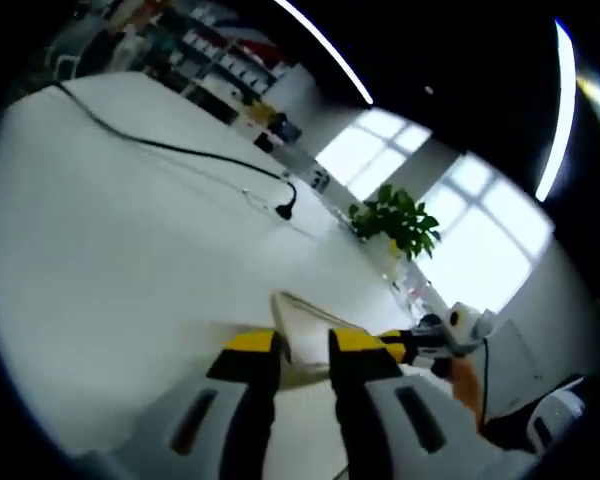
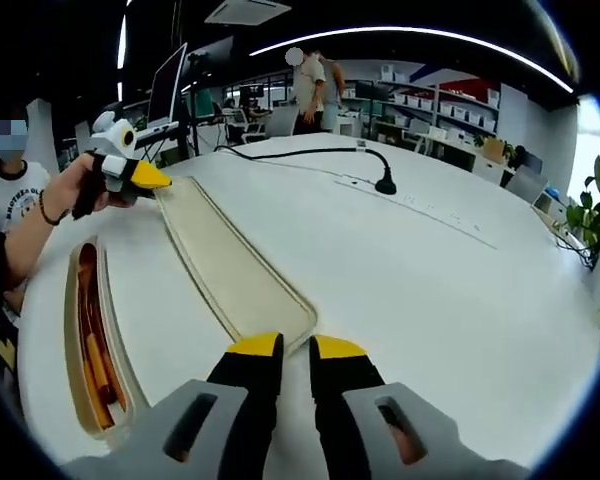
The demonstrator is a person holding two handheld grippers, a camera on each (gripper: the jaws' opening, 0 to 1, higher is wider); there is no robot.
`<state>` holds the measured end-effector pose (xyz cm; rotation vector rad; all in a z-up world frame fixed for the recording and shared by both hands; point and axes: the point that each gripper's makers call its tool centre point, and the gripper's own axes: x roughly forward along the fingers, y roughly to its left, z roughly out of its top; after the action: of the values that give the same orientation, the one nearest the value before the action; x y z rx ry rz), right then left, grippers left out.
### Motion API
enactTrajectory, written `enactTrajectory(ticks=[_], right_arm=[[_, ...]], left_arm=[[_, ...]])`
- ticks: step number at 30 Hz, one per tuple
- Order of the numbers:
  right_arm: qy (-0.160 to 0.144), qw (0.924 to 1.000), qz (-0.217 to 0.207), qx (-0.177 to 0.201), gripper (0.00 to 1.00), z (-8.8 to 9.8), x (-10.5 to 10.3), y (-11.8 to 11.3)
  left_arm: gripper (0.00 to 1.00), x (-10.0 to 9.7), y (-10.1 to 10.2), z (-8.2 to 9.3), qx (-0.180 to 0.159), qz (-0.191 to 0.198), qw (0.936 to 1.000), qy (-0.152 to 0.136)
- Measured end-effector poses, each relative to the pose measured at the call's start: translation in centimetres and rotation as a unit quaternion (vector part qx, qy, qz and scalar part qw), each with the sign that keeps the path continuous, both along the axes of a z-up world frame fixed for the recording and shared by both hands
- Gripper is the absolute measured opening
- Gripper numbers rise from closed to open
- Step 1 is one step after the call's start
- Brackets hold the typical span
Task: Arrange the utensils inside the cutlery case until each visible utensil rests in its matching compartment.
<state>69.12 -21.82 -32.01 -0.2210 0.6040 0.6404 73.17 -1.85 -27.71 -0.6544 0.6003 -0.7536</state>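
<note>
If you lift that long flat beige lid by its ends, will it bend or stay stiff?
The long flat beige lid looks thin, so it probably weighs little. Its straight edges hint at stiffness; slight sagging mid-span is possible. Both grippers, left and right, nip its ends.

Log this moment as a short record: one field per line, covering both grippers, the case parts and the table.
left gripper: jaws at the near end of the lid, gap narrow; grip unclear
right gripper: jaws at the opposite end of the lid, gap narrow; grip unclear
lid: long beige panel lying flat on the table, between the two grippers
cutlery case: open tray beside the lid, orange utensils inside
table: white, with a black cable
plant: green, at the table's far edge
</note>
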Motion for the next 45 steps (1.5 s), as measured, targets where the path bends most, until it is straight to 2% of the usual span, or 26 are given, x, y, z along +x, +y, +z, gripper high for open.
enactTrajectory(ticks=[3, 6, 8, 10, 13, 17, 19, 22, 24, 25, 27, 28, 31, 36, 38, 40, 42, 44, 45], right_arm=[[-0.002, 1.0000, 0.003, 0.000, 0.09, 0.0, -0.1, 0.1], [-0.002, 1.0000, 0.005, 0.003, 0.09, 0.0, -0.1, 0.1], [0.000, 0.9999, 0.010, -0.003, 0.09, 0.1, 0.0, 0.1], [0.001, 0.9997, 0.018, -0.019, 0.09, 0.1, 0.2, 0.0], [0.003, 0.9994, 0.023, -0.024, 0.09, 0.1, 0.5, -0.1], [-0.010, 0.9996, 0.026, -0.006, 0.10, 0.1, 0.9, 0.1], [-0.008, 0.9996, 0.026, 0.002, 0.10, 0.1, 0.9, 0.1], [-0.010, 0.9997, 0.020, 0.012, 0.10, 0.3, 1.1, -0.5], [-0.017, 0.9997, 0.009, 0.017, 0.12, 0.5, 1.6, -1.0], [-0.016, 0.9996, 0.008, 0.020, 0.13, 0.5, 1.7, -1.1], [-0.021, 0.9988, -0.002, 0.045, 0.20, 1.1, 2.0, -1.1], [-0.021, 0.9988, -0.002, 0.045, 0.20, 1.3, 1.9, -1.3], [-0.029, 0.9986, 0.001, 0.044, 0.20, 2.0, 1.7, -1.3], [-0.057, 0.9981, -0.001, 0.024, 0.22, 3.6, 1.0, -2.3], [-0.090, 0.9956, 0.001, 0.025, 0.25, 4.8, 1.2, -2.7], [-0.139, 0.9887, 0.021, 0.050, 0.25, 6.8, 0.9, -2.1], [-0.163, 0.9842, 0.043, 0.056, 0.25, 8.0, 0.1, -1.5], [-0.181, 0.9803, 0.063, 0.049, 0.27, 8.7, -0.4, -1.0], [-0.185, 0.9787, 0.078, 0.041, 0.28, 8.9, -0.8, -0.7]], left_arm=[[0.17, -0.3, -0.6, 0.0, -0.002, -0.005, 1.0000, 0.001], [0.17, -0.2, -1.1, 0.2, -0.024, -0.011, 0.9996, 0.010], [0.17, -0.3, -1.4, 0.0, -0.006, -0.011, 0.9999, 0.002], [0.17, 0.2, -1.6, 0.4, -0.006, -0.012, 0.9999, -0.001], [0.14, 0.0, -2.3, 1.4, -0.056, -0.013, 0.9981, 0.021], [0.11, 0.2, -2.1, 1.7, -0.066, -0.006, 0.9976, 0.023], [0.09, 0.2, -2.3, 2.2, -0.090, -0.004, 0.9951, 0.041], [0.05, 0.0, -2.9, 2.7, -0.102, -0.005, 0.9944, 0.029], [0.04, -0.7, -3.7, 3.0, -0.096, -0.019, 0.9951, 0.012], [0.04, -1.0, -4.0, 3.1, -0.094, -0.020, 0.9952, 0.014], [0.04, -1.9, -4.7, 3.6, -0.095, -0.037, 0.9948, 0.004], [0.03, -2.1, -4.8, 3.9, -0.094, -0.038, 0.9948, -0.005], [0.03, -2.7, -5.2, 4.8, -0.081, -0.050, 0.9939, -0.055], [0.03, -4.2, -6.4, 5.8, -0.065, -0.079, 0.9882, -0.114], [0.03, -4.8, -6.8, 6.2, -0.063, -0.090, 0.9850, -0.134], [0.03, -5.4, -7.0, 6.6, -0.059, -0.100, 0.9811, -0.155], [0.03, -6.0, -7.3, 6.9, -0.043, -0.113, 0.9737, -0.193], [0.03, -6.7, -7.7, 7.4, -0.040, -0.123, 0.9688, -0.211], [0.03, -7.1, -7.8, 7.5, -0.044, -0.128, 0.9680, -0.211]])
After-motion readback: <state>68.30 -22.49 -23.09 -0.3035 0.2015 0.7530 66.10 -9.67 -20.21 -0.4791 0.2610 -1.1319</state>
